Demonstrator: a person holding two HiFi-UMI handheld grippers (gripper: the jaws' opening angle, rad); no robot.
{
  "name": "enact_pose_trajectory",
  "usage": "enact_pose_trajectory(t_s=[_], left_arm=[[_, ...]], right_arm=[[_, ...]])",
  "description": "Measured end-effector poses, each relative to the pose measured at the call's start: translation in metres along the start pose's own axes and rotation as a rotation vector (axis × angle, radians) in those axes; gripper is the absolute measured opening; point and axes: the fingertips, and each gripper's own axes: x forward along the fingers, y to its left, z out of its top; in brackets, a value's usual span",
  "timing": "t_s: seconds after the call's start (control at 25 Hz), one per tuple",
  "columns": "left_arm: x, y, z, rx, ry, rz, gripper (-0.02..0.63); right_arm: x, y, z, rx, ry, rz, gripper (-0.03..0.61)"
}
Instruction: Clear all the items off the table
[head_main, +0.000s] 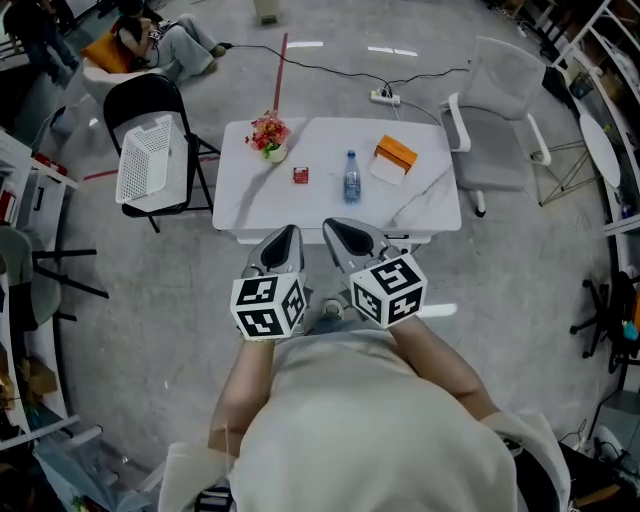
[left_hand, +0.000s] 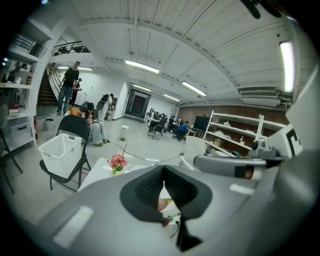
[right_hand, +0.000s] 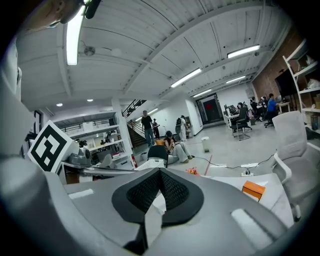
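head view: left gripper (head_main: 283, 240) and right gripper (head_main: 350, 238) hang side by side short of the white marbled table (head_main: 430, 205). on it stand a pink flower pot (head_main: 268, 135), small red box (head_main: 300, 175), blue-capped clear water bottle (head_main: 352, 178) and orange-topped box (head_main: 394, 158), none cleared yet. left gripper view: jaws closed, empty; a white mesh basket (left_hand: 62, 150) beside the table is likely the drop-off. right gripper view: jaws closed on nothing.

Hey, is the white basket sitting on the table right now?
No, the white basket sits on the black chair beside the table, not on it.
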Motion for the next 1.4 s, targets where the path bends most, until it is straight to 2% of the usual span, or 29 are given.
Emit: enact_pose_trajectory(t_s=[0.24,0.48,0.96,1.4], left_arm=[[0.02,0.001,0.002,-0.007,0.009,0.033,0.009],[0.034,0.006,0.003,-0.008,0.026,0.038,0.009],[0.11,0.03,-0.007,0.015,0.094,0.013,0.009],[0.206,0.073,-0.053,-0.009,0.238,-0.024,0.009]], right_arm=[[0.009,-0.021,0.003,0.009,0.002,0.01,-0.002],[0.019,-0.04,0.005,0.032,0.008,-0.016,-0.002],[0.058,-0.119,-0.021,0.086,0.096,-0.172,-0.002],[0.115,-0.204,-0.088,0.181,0.22,-0.326,0.0]])
